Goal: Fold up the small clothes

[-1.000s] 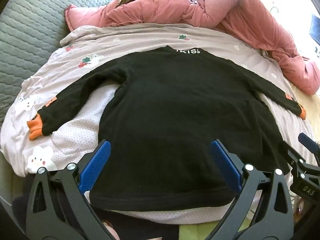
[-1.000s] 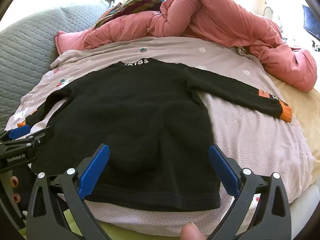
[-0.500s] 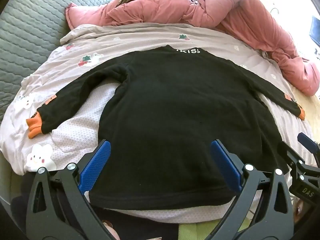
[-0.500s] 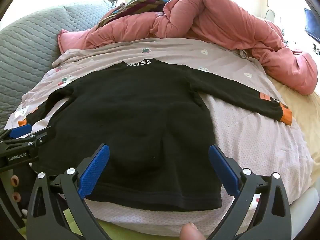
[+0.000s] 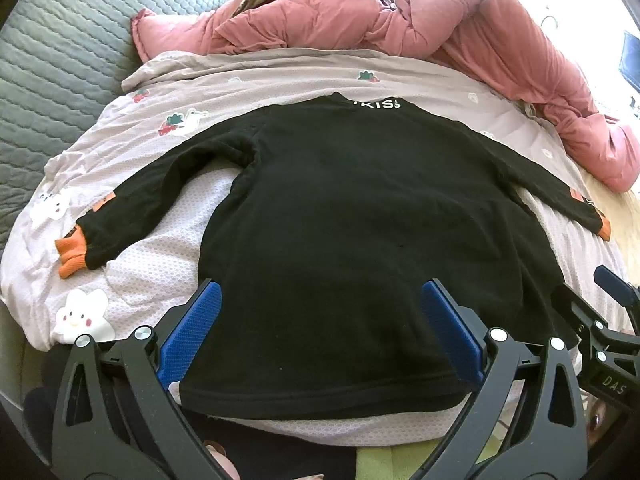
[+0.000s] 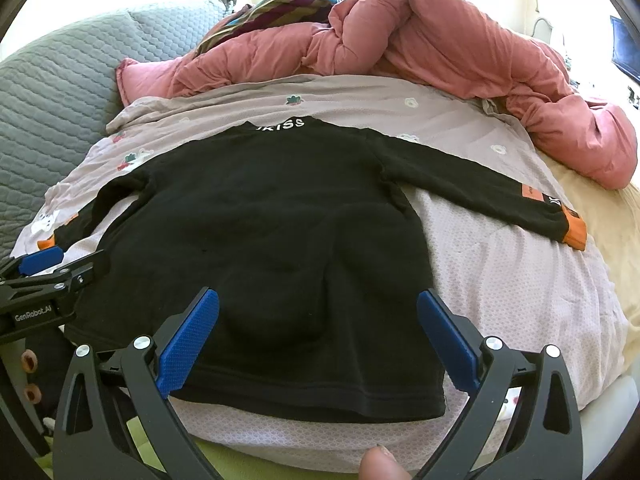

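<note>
A pale printed blanket covers the bed, a pink quilt bunched at its far edge. Flat on the blanket lies the black sweater, sleeves spread. Over the sweater's hem hover the left gripper and right gripper, both wide open and empty.

On the collar of the black sweater you can read white letters "KISS" in the right wrist view; a stroke before the K is cut off by the fold. In the left wrist view the same collar print reads "KIS", last letter unclear. The left gripper body, seen from your right wrist camera, carries "GenRobot.AI" in white. The right gripper body, seen from your left wrist camera, shows "DAS", rest out of frame. The orange patch on the right sleeve has dark print, too small to read.
</note>
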`<state>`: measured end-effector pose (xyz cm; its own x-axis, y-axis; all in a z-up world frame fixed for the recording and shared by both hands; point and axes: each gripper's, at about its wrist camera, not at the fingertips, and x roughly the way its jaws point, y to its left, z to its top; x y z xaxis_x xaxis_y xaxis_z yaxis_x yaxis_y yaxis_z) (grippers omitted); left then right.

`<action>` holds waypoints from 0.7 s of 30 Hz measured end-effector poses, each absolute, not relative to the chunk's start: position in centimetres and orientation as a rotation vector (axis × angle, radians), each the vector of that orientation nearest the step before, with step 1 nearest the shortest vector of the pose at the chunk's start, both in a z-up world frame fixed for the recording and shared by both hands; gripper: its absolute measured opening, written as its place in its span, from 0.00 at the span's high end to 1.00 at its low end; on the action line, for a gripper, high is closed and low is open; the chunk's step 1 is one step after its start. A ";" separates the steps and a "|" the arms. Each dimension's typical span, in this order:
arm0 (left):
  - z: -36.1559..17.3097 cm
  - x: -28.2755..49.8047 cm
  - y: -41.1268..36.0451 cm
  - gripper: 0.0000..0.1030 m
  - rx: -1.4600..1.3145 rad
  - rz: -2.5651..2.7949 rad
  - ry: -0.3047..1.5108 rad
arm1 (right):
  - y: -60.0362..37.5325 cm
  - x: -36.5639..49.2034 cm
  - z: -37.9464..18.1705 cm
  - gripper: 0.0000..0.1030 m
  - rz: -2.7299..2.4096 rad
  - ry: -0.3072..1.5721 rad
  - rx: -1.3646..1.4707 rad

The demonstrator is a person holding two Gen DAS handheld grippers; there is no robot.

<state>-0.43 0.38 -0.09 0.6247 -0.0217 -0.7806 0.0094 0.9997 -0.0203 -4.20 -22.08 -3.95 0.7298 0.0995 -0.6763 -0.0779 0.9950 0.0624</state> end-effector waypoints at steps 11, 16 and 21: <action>0.0 -0.4 0.6 0.09 -0.018 -0.016 0.898 | -21.9 -4.0 -4.3 0.04 0.098 0.751 0.032; 0.1 -0.6 0.9 0.09 -0.022 -0.012 0.899 | -21.8 -4.0 -4.4 0.04 0.097 0.752 0.032; 0.1 -0.5 0.9 0.09 -0.022 -0.010 0.898 | -21.8 -4.0 -4.5 0.04 0.100 0.751 0.031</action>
